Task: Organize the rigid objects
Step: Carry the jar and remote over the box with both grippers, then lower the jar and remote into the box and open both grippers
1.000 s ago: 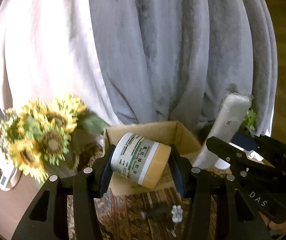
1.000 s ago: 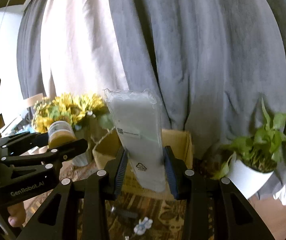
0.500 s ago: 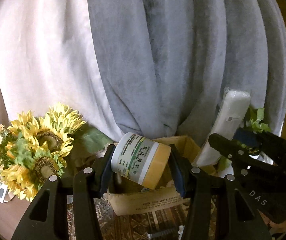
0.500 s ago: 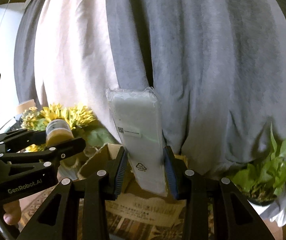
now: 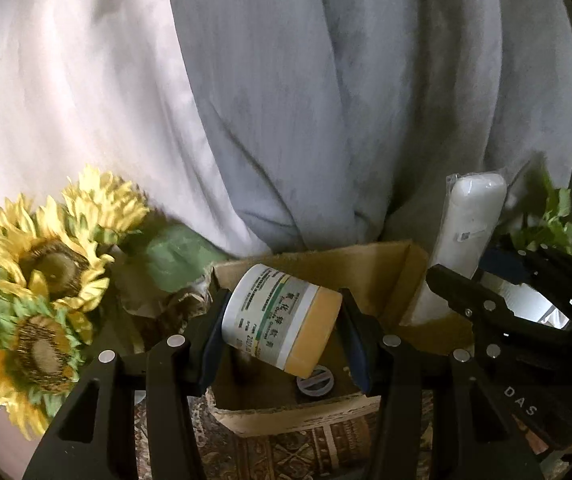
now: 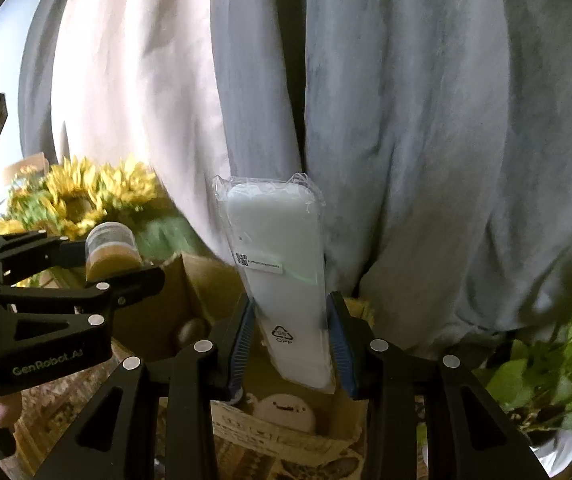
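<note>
My left gripper [image 5: 281,320] is shut on a white jar with a yellow lid [image 5: 279,318], held tilted over the open cardboard box [image 5: 294,416]. Upright between the pads of my right gripper [image 6: 290,338] stands a white slab in clear plastic wrap [image 6: 281,280], gripped by its lower end above the same box [image 6: 286,436]. The left view shows the wrapped slab [image 5: 466,232] and the right gripper [image 5: 498,296] at the right; the right view shows the jar [image 6: 111,250] and the left gripper [image 6: 97,272] at the left. A round white item [image 6: 286,410] and a dark cap [image 5: 314,380] lie inside the box.
Sunflowers [image 5: 41,292] stand left of the box, a green potted plant [image 6: 546,376] to its right. Grey and white curtains [image 5: 286,100] hang close behind. A patterned cloth [image 5: 286,452] covers the surface under the box. A fingertip [image 6: 3,412] shows at the left gripper's handle.
Both grippers have moved forward toward the curtains, each with its load. The box has slid from behind the jar and slab to beneath them, its inside coming into view.
</note>
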